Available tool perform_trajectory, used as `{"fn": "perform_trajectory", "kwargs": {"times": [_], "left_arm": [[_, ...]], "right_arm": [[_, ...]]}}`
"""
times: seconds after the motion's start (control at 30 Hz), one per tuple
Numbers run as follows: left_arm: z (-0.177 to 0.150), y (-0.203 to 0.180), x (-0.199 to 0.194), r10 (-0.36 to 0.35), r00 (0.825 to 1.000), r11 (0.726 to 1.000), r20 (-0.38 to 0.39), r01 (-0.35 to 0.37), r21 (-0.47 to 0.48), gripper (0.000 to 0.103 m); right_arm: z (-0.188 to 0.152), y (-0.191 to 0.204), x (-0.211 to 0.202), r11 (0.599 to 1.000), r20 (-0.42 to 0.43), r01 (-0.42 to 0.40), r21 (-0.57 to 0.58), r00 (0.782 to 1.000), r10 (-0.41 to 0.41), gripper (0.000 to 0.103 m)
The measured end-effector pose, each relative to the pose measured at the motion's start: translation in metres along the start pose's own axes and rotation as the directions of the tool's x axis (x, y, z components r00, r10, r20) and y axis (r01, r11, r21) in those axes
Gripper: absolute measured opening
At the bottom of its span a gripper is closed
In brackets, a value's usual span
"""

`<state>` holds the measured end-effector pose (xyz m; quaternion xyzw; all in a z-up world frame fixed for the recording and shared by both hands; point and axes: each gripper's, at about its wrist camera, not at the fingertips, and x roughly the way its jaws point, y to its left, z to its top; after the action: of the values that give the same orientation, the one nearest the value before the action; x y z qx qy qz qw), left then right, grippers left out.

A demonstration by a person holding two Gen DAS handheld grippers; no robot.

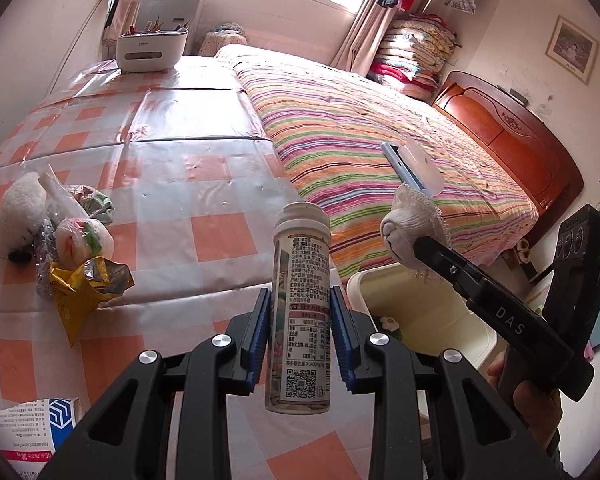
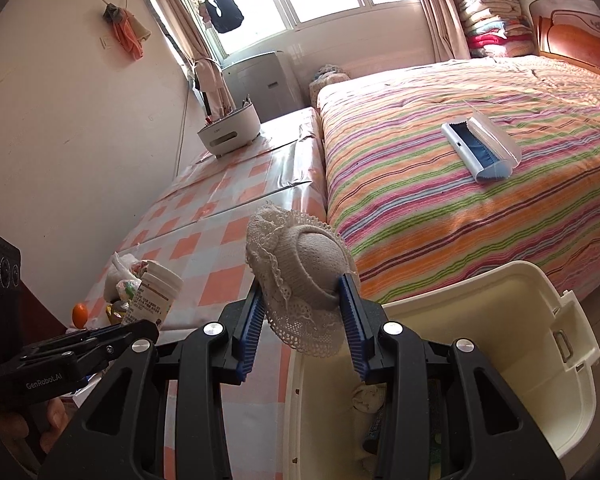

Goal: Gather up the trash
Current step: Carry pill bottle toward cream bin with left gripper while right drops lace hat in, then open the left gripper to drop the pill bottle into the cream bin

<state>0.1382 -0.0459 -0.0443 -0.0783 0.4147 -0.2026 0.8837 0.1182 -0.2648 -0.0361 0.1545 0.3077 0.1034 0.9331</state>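
Note:
My left gripper [image 1: 299, 332] is shut on a white labelled pill bottle [image 1: 300, 312], held upright above the checked table's right edge; the bottle also shows in the right wrist view [image 2: 154, 294]. My right gripper [image 2: 304, 330] is shut on a balled white lace-trimmed sock [image 2: 304, 280], held above the cream bin [image 2: 540, 380], which holds several items. In the left wrist view the sock [image 1: 408, 232] hangs over the bin [image 1: 420, 320]. A pile of crumpled wrappers and plastic bags [image 1: 72, 248] lies on the table's left.
A medicine box [image 1: 28, 432] lies at the table's near left corner. A white organiser with pens [image 1: 152, 50] stands at the far end. A striped bed [image 1: 380, 132] with a lint brush [image 2: 480, 148] lies to the right. A small orange [image 2: 80, 314] sits near the wall.

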Motion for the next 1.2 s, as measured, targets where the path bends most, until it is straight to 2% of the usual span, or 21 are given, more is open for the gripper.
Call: {"fn": "perform_trajectory", "kwargs": {"times": [0.63,0.9,1.2], "left_arm": [[-0.011,-0.052,0.018,-0.082,0.996,0.993,-0.040,0.085,0.082,0.029],[-0.012,-0.061,0.023,-0.098,0.994,0.991,-0.051,0.102,0.086,0.029],[-0.016,-0.090,0.035,-0.137,0.988,0.982,-0.075,0.146,0.122,0.029]], "right_arm": [[-0.026,-0.053,-0.047,0.989,0.063,0.071,0.130,0.995,-0.080,0.036],[-0.026,-0.059,-0.064,0.985,0.126,0.073,0.159,0.988,-0.093,0.036],[-0.024,-0.075,-0.082,0.971,0.192,0.076,0.227,0.974,-0.121,0.037]]}}
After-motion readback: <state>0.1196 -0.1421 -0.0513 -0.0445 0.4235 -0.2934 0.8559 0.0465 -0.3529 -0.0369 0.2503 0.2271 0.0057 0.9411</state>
